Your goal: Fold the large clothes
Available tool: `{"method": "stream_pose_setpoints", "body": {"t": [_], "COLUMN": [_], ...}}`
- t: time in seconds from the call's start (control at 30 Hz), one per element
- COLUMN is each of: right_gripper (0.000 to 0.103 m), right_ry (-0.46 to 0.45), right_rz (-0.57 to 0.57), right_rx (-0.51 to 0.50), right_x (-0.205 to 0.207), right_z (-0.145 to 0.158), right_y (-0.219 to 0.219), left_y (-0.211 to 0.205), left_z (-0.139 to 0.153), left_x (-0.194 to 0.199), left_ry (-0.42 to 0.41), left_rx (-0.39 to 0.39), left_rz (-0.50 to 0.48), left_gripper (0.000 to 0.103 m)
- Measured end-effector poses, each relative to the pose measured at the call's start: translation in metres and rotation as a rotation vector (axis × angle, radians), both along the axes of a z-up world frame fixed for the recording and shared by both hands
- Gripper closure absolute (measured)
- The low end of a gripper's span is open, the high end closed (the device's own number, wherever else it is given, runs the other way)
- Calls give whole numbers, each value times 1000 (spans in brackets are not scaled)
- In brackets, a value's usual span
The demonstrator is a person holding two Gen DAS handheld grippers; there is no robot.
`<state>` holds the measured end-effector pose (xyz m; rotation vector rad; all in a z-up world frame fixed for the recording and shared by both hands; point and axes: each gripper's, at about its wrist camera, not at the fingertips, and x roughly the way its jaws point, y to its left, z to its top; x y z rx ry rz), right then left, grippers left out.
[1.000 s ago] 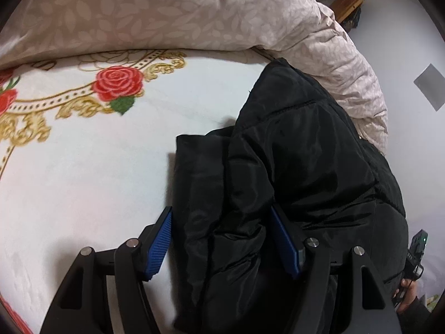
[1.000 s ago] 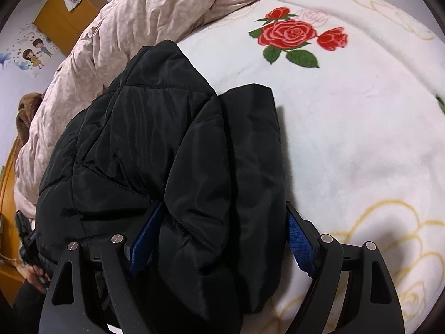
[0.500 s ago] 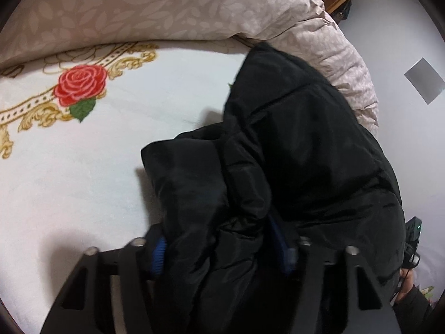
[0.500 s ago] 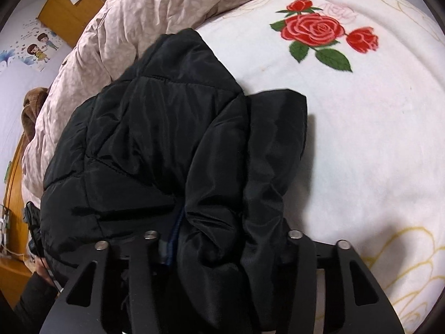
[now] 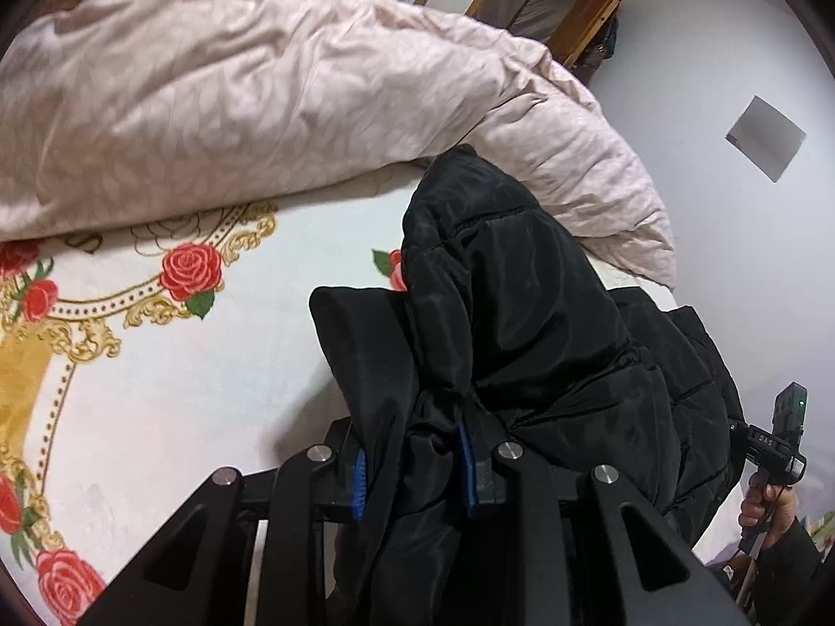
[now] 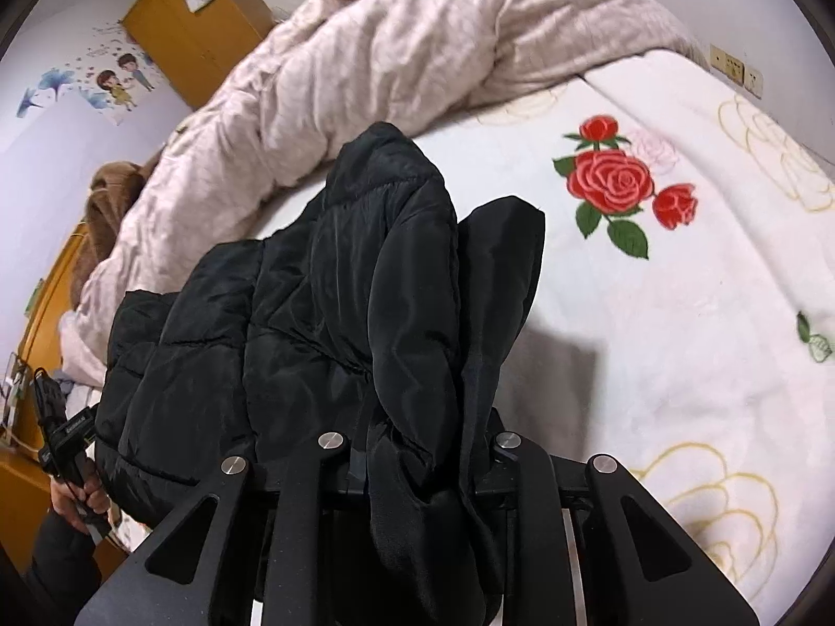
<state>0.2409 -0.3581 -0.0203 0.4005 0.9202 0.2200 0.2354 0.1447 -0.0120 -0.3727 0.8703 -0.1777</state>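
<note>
A black puffer jacket (image 5: 522, 313) lies bunched on a white bedspread with red roses (image 5: 182, 391). In the left wrist view my left gripper (image 5: 412, 469) has its jaws closing, and the blue pads (image 5: 357, 485) pinch a fold of the jacket's near edge, which is raised off the bed. In the right wrist view the jacket (image 6: 323, 287) hangs from my right gripper (image 6: 422, 459). Its jaws are also closing, pressed on a thick fold that hides the pads. The far part of the jacket still rests on the bedspread (image 6: 652, 339).
A crumpled pale pink duvet (image 5: 261, 104) is heaped along the far side of the bed (image 6: 417, 52). A wooden shelf (image 5: 553, 5) and a yellow cabinet (image 6: 193, 36) stand by the walls. A person's hand (image 5: 767, 501) holds the other gripper's handle at the bed edge.
Both grippers went from open around the jacket's edge to closed on it, and both rose, lifting the near edge off the bed. More of the duvet and room shows now.
</note>
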Motion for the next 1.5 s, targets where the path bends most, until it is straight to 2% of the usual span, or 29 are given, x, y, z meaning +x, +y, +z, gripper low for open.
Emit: {"method": "stream_pose_setpoints", "body": {"t": [0.23, 0.47, 0.63, 1.0, 1.17, 1.3, 1.4, 1.5], "right_gripper": [81, 81, 81, 80, 80, 79, 71, 56], "right_ry": [-24, -35, -58, -109, -113, -87, -9, 32], "right_rz": [-9, -36, -54, -133, -175, -213, -259, -301], "right_rx": [12, 10, -5, -51, -73, -70, -53, -30], "right_x": [-22, -28, -16, 38, 60, 80, 93, 93], "right_z": [10, 15, 22, 42, 37, 16, -15, -39], "right_y": [-8, -23, -41, -110, -142, -166, -179, -186], "left_y": [-12, -36, -58, -126, -162, -184, -192, -179], "left_z": [18, 20, 27, 29, 15, -13, -49, -76], "left_x": [-16, -8, 15, 97, 132, 158, 173, 171], "left_ry": [-29, -28, -41, -58, -48, -21, 56, 112], "left_rx": [7, 6, 0, -27, -28, -9, 44, -6], "left_rz": [-8, -25, -43, -113, -159, -180, -144, -100], "left_gripper": [76, 76, 76, 76, 76, 75, 74, 65]}}
